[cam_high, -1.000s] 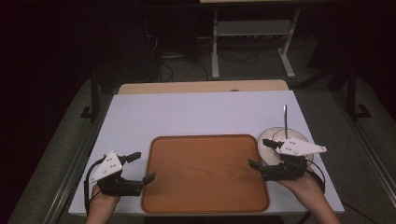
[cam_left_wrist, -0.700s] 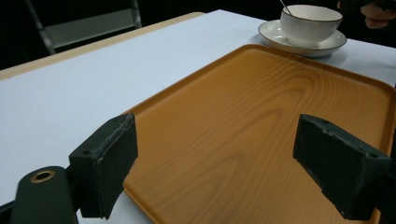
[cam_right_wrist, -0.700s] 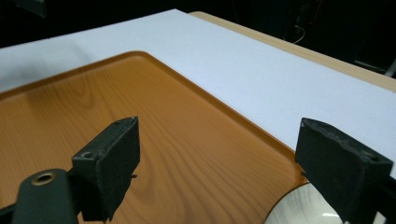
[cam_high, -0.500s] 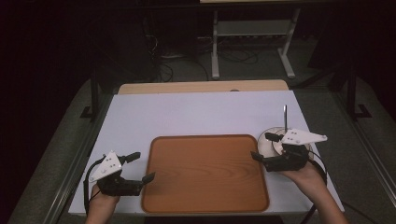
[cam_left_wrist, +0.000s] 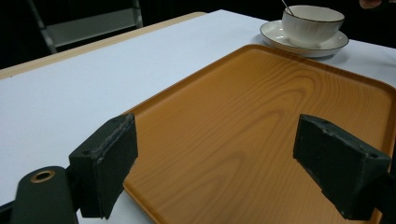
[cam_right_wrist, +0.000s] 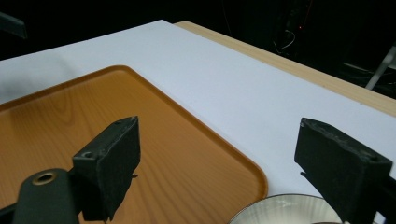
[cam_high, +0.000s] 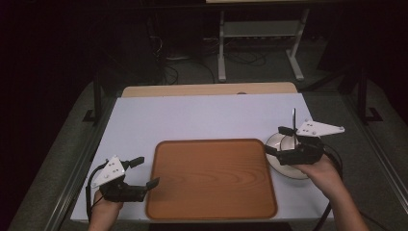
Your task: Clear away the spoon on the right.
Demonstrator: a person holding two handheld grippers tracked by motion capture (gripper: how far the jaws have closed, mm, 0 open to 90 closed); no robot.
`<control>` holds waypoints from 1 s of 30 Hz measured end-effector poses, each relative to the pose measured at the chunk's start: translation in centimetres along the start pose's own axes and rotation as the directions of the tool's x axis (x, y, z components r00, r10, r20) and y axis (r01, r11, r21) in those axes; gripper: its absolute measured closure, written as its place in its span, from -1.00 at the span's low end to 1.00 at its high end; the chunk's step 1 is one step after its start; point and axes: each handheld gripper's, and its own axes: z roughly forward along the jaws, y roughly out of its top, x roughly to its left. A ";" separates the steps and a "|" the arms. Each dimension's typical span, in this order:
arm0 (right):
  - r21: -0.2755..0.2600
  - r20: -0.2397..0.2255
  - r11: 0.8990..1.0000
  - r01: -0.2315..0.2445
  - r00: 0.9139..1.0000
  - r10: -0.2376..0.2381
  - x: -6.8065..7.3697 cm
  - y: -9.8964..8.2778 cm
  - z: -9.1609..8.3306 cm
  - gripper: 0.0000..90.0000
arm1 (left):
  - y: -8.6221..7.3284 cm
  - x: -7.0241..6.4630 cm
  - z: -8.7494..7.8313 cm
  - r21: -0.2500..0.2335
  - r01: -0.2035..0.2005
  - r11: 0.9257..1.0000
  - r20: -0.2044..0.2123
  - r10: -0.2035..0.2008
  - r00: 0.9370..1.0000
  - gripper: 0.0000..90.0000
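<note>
The right tool [cam_high: 281, 140] hovers spread over the teacup [cam_left_wrist: 313, 21] on its saucer [cam_high: 287, 163], right of the wooden tray [cam_high: 211, 178]. Left tool [cam_high: 144, 172] spread, idle. Next: descend and pinch the cup's rim.

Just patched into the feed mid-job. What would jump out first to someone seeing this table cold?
The big wooden tray lies bare at the near middle of the white table. Right of it, off the tray, a white cup with a spoon in it stands on its saucer. The right gripper hangs over that saucer with jaws open, and the left gripper sits open at the tray's left edge.
</note>
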 end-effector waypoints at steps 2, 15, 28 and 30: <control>0.000 0.001 1.000 0.000 1.000 0.000 -0.1 0.1 0.0 -0.70 | 0.0 0.0 0.0 0.000 -0.001 1.000 -0.001 0.001 1.000 -0.70; 0.001 0.043 1.000 -0.021 0.999 0.021 -2.9 2.0 0.1 -0.69 | 0.0 0.1 0.1 -0.001 0.005 1.000 0.003 -0.005 1.000 -0.70; 0.057 0.114 0.994 -0.096 0.990 0.089 -5.2 0.9 1.0 -0.43 | 0.0 -0.1 0.3 0.008 -0.008 1.000 0.023 0.008 1.000 -0.70; 0.072 0.108 0.992 -0.107 0.989 0.099 -5.4 0.6 1.1 -0.27 | 0.0 -0.2 0.4 0.011 -0.009 1.000 0.025 0.008 1.000 -0.70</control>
